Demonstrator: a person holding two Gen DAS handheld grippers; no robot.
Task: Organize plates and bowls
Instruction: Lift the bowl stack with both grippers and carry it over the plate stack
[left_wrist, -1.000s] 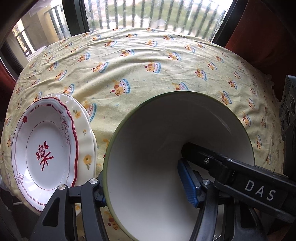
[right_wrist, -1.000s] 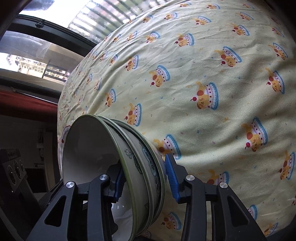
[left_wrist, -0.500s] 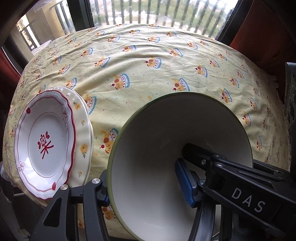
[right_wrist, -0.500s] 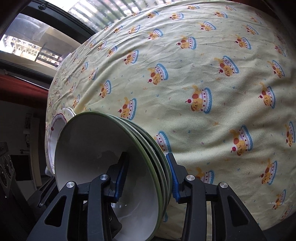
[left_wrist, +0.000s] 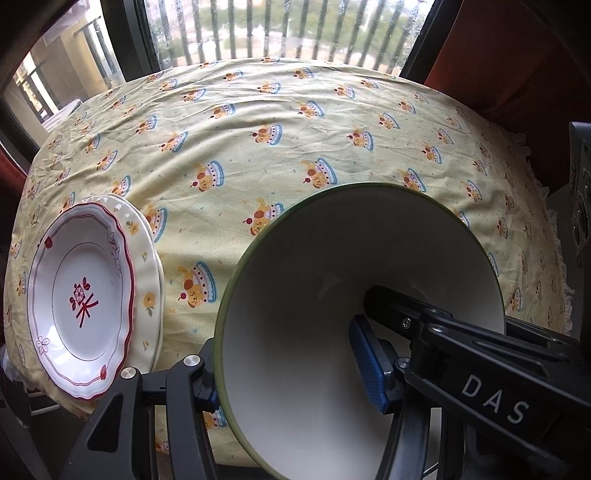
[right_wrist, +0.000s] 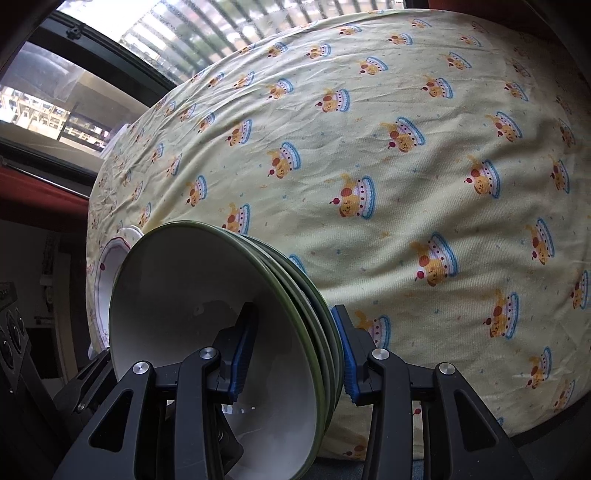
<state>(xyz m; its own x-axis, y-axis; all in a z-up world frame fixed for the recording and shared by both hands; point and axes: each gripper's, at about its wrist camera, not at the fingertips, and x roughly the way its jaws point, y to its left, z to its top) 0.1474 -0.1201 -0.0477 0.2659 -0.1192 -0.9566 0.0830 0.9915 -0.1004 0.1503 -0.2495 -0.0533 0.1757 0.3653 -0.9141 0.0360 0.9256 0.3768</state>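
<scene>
Two grippers share bowl stack (right_wrist: 221, 332): right gripper (right_wrist: 291, 354) clamps nested rims together, left gripper (left_wrist: 291, 369) straddles wall, steadying; plates (left_wrist: 88, 302) beside left gripper.

Lower rim of the stacked bowls (right_wrist: 221, 332) cut off by the bottom edge in both wrist views. Outer bowls showing only as green rims behind the front one. Lower plate (left_wrist: 147, 295) mostly covered by the red-trimmed plate (left_wrist: 81, 299); in the right wrist view only a sliver of the plates visible past the bowls. Near edge of the surface (left_wrist: 332, 110) hidden. Contact of the left hand-held gripper (left_wrist: 288, 384) pads with the bowl wall unclear.
</scene>
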